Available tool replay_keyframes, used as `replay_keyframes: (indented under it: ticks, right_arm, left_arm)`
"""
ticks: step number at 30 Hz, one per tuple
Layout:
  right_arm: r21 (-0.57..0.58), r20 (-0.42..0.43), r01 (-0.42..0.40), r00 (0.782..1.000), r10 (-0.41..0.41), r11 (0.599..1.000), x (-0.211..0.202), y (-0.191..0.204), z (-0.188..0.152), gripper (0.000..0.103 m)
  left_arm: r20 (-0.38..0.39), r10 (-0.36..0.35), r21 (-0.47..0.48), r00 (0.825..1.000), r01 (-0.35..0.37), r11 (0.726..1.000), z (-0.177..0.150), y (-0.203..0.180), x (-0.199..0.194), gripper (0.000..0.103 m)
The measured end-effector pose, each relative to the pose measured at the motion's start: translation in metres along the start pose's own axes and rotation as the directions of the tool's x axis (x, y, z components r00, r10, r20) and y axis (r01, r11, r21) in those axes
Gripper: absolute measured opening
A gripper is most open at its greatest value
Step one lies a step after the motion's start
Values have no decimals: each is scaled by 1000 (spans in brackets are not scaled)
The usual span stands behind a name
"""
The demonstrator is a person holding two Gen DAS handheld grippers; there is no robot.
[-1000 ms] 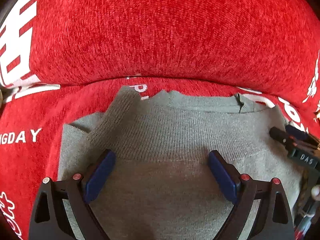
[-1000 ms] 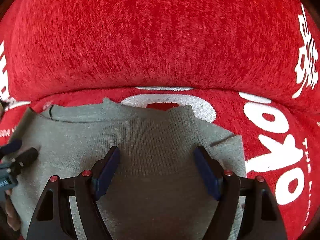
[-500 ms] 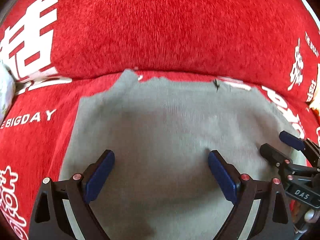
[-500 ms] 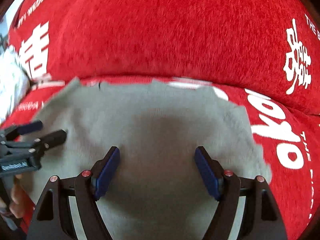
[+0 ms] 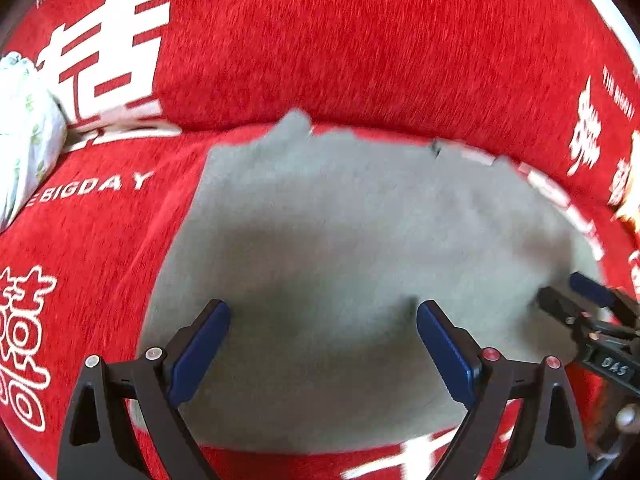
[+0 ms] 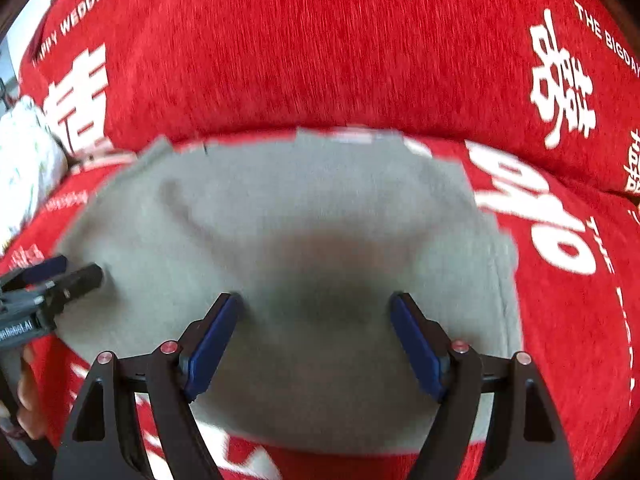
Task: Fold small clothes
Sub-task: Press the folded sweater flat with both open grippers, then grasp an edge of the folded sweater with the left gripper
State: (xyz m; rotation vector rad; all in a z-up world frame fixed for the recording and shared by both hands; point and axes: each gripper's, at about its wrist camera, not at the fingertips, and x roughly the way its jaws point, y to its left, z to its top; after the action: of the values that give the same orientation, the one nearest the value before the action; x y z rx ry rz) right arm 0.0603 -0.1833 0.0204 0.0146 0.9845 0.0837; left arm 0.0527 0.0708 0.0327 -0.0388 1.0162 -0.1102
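Below both grippers, left and right, gray knit lies flat on red cover. Jaws wide, holding nothing. Soft, light, limp; pinch near edge.

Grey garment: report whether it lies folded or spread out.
Folded, as far as shows: the grey garment lies flat as a compact block on the red cover, no sleeves sticking out, a layered edge on its right. Motion blur hides detail.

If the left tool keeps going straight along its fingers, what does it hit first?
Most likely the grey garment lying flat on the red cover; nothing shows between the open left tool and it.
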Motion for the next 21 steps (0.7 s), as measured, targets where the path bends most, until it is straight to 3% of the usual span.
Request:
replay_keyframes:
  ticks: [1, 3, 9, 12, 14, 17, 19, 21]
  right_arm:
    - [-13, 1, 9, 1000, -9, 1000, 1, -1, -9, 82]
    - [-68, 75, 24, 997, -19, 997, -10, -3, -29, 83]
    - [-88, 103, 17, 995, -8, 996, -33, -13, -58, 84]
    - [-88, 93, 31, 995, -23, 996, -43, -13, -64, 84]
    - [-72, 102, 36, 994, -28, 997, -50, -11, -68, 84]
    - [-47, 101, 11, 995, -6, 999, -53, -8, -71, 84]
    - [-40, 96, -4, 995, 8, 999, -52, -1, -72, 84]
    - [-39, 94, -15, 995, 18, 999, -52, 6, -72, 84]
  left_arm:
    - [-8, 20, 21, 1000, -20, 1000, -11, 1, 4, 96]
    - [56, 21, 54, 998, -24, 998, -28, 3, -5, 102]
    - [79, 1, 9, 997, -2, 1000, -68, 18, -37, 102]
    - [56, -37, -105, 998, 43, 994, -90, 41, -48, 102]
    - [101, -100, -183, 990, 117, 976, -104, 60, -60, 102]
    - [151, -247, -324, 957, 284, 902, -106, 89, -63, 102]
    - [189, -361, -377, 913, 406, 832, -101, 100, -57, 102]
    - [224, -430, -414, 874, 485, 770, -92, 106, -47, 102]
